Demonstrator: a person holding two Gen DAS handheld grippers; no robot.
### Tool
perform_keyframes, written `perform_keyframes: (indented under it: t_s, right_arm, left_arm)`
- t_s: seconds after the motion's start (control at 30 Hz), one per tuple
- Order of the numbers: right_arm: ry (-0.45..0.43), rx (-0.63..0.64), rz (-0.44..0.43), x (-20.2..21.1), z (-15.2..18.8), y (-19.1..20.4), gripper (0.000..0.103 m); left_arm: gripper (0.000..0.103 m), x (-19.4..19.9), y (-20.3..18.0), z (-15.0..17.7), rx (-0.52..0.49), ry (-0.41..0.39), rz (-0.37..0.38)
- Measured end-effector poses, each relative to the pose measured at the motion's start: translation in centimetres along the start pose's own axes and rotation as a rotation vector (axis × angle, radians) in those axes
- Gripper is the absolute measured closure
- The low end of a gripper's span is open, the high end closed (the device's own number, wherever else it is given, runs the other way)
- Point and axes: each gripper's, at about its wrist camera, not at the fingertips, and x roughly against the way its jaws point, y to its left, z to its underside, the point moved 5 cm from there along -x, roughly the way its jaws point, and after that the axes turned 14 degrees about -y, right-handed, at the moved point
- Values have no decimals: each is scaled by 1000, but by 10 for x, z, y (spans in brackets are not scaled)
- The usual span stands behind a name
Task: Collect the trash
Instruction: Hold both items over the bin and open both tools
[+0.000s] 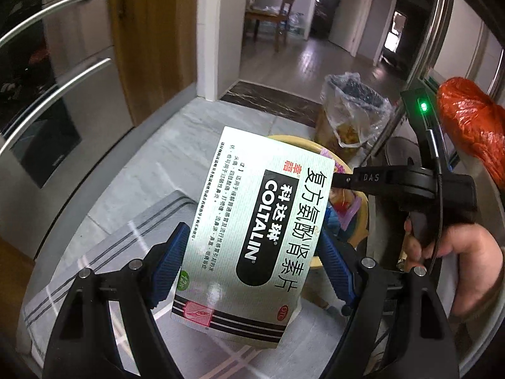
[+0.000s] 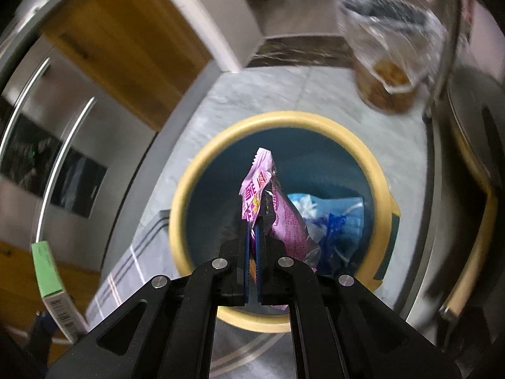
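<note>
Trash we hold in both grippers: our left gripper [image 1: 252, 246] clamps wide on the medicine box [image 1: 252, 221], our right gripper [image 2: 252, 233] pinches the purple wrapper [image 2: 268, 195] over the yellow-rimmed bin [image 2: 202, 158].

One white-and-green cardboard medicine box [image 1: 252, 240] was in view, between two blue-padded gripper fingers [image 1: 169, 265]. One round yellow-rimmed waste bin with a blue inside [image 2: 202, 170] stood near on the grey tile floor, and inside it lay two wrappers: one pink-purple foil wrapper [image 2: 277, 208] and one light-blue plastic wrapper [image 2: 331, 214]. One second bin lined with a clear plastic bag [image 1: 353, 110] stood farther off to the right. One grey striped floor mat [image 1: 104, 262] lay at the near left. One wooden chair [image 1: 288, 3] stood far back. Two long metal handles [image 1: 53, 9] ran across the steel appliance on the left.
</note>
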Motion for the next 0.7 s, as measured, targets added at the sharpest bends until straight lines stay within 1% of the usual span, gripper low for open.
perform_keyframes:
  t_s: [0.2, 0.33, 0.43, 0.7]
  right_arm:
    - [30, -118, 69, -12, 6, -26, 99]
    - [64, -191, 110, -20, 15, -43, 99]
    - [66, -229, 108, -23, 15, -48, 99]
    - [36, -276, 90, -25, 7, -53, 99]
  left_arm:
    - [24, -42, -16, -1, -47, 53, 9]
    - [24, -62, -25, -2, -91, 67, 11]
    - [24, -75, -28, -4, -107, 72, 10]
    - [24, -96, -31, -19, -101, 53, 11]
